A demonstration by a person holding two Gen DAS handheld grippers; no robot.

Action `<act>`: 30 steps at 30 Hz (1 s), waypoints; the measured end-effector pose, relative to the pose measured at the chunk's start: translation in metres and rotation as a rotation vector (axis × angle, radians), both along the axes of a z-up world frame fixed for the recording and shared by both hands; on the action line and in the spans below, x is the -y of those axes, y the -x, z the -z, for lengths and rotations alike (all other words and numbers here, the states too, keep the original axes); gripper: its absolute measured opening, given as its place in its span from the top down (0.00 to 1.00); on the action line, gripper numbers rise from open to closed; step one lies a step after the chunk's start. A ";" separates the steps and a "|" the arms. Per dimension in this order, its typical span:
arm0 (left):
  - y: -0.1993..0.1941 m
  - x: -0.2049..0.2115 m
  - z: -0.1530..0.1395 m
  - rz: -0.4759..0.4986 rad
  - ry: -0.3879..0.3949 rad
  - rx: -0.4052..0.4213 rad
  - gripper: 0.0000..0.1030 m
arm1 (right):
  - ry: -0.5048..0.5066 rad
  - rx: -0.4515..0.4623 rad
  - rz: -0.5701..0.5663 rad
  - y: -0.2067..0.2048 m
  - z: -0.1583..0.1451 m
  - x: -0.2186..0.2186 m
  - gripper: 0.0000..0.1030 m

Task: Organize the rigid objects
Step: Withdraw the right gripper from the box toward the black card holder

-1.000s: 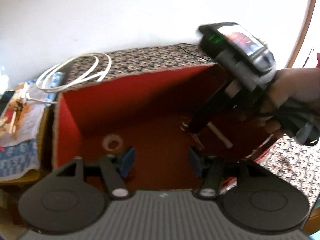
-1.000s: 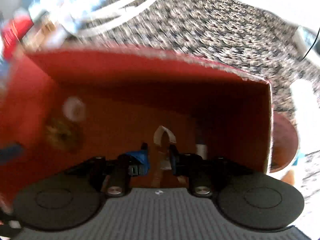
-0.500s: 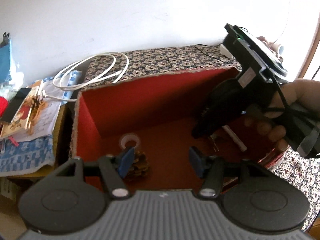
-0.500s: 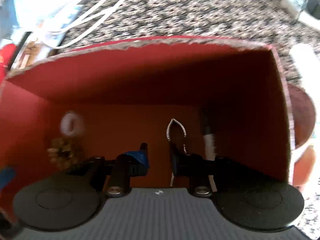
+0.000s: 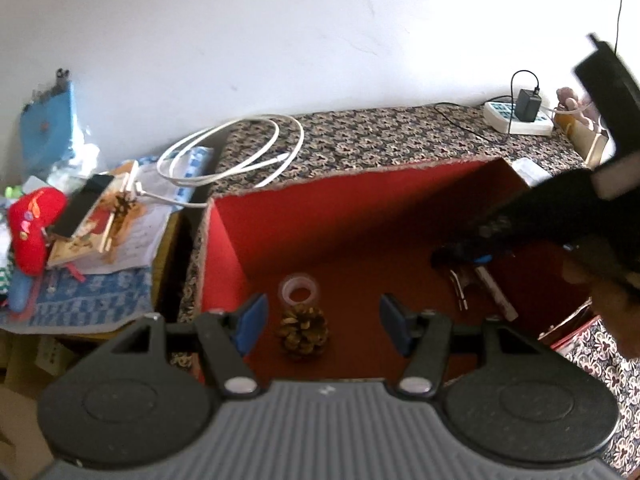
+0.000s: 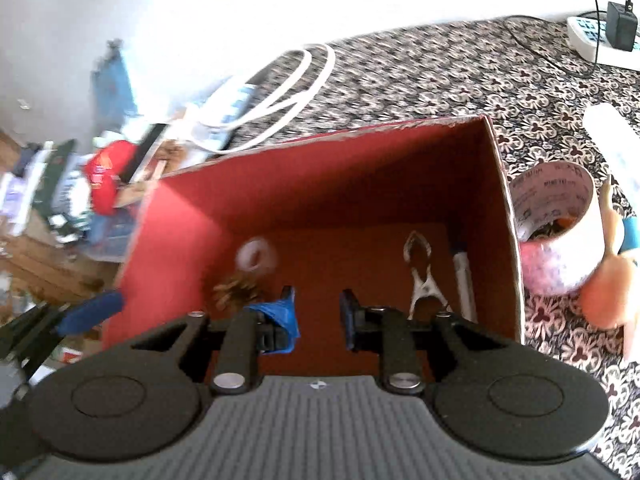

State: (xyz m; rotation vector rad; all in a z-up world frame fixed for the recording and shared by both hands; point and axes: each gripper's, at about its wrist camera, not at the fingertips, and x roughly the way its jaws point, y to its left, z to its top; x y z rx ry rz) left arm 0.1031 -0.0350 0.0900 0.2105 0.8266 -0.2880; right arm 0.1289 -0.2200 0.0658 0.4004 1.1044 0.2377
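Red box (image 6: 180,216) holds four items: tape ring (image 6: 256,254) and pine cone (image 5: 304,330) at nine o'clock, metal clip (image 6: 420,276) and marker (image 6: 464,280) at three. Left gripper (image 5: 320,320) stands wide, empty; right gripper (image 6: 316,312) narrow, empty. Tape roll (image 6: 560,232) outside remains.

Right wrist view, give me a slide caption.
Empty right gripper above red box holding pine cone, tape ring, metal clip, marker.
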 end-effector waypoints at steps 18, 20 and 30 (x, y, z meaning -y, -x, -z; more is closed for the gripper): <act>0.071 0.037 -0.026 -0.115 -0.039 0.043 0.35 | -0.247 0.124 -0.080 0.094 -0.028 0.018 0.93; 0.079 0.040 -0.026 -0.131 -0.052 0.049 0.35 | -0.267 0.139 -0.098 0.103 -0.028 0.018 0.93; 0.104 0.044 -0.017 -0.203 -0.044 0.001 0.35 | -0.364 0.104 -0.100 0.130 -0.002 0.024 0.90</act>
